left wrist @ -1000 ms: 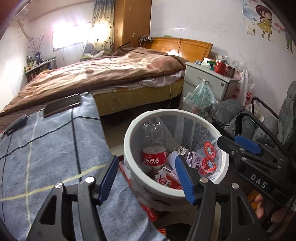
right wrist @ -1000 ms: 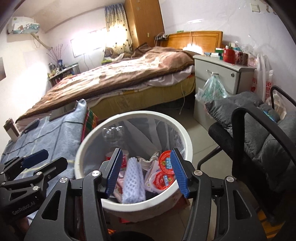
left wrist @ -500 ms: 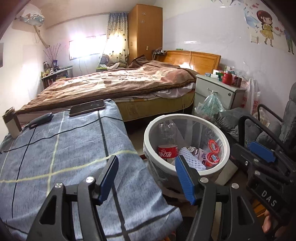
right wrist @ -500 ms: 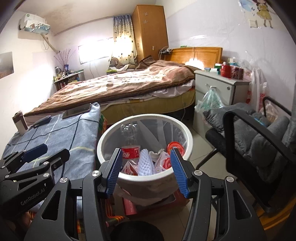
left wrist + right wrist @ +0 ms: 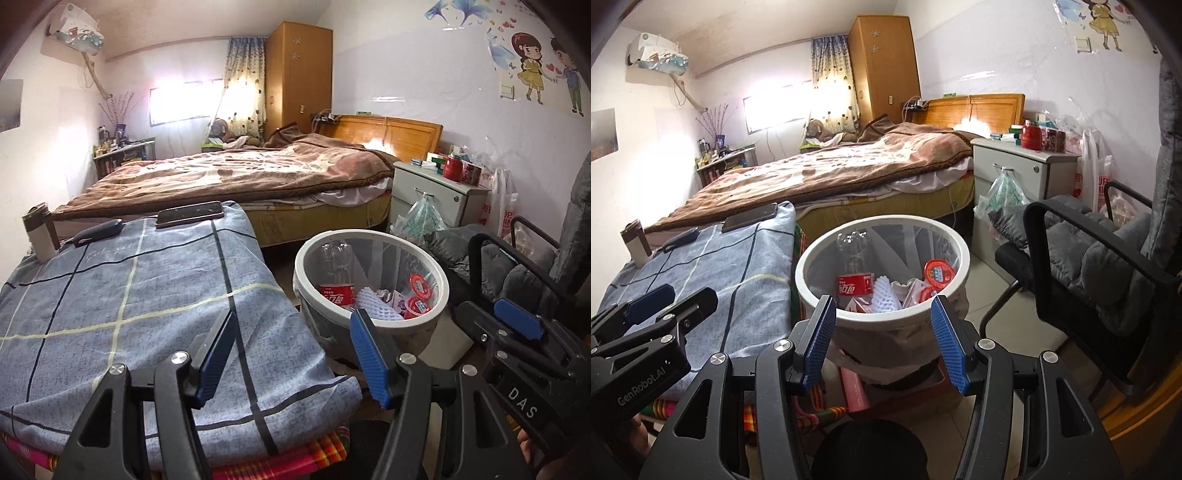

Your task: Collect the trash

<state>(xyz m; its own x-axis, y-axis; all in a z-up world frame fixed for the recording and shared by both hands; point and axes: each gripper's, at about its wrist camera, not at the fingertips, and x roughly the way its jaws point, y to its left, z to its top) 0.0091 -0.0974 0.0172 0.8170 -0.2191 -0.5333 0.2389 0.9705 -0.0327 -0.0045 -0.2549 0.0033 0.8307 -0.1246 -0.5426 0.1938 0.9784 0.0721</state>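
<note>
Bedroom, daylight glaring through one window.
Pale walls; wooden bed under brown blanket [image 5: 240, 173]; tall orange-wood wardrobe [image 5: 299, 74]; grey bedside cabinet [image 5: 1023, 170]; black padded armchair [image 5: 1108, 258]; patterned curtain [image 5: 831, 85]; pale tiled floor [image 5: 997, 310].

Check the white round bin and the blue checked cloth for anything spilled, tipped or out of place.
Nothing stands out. The white round trash bin stands upright with the clear cola bottle, white foam net and red-lidded cups inside it. The blue checked cloth carries only a dark phone, lying flat.
</note>
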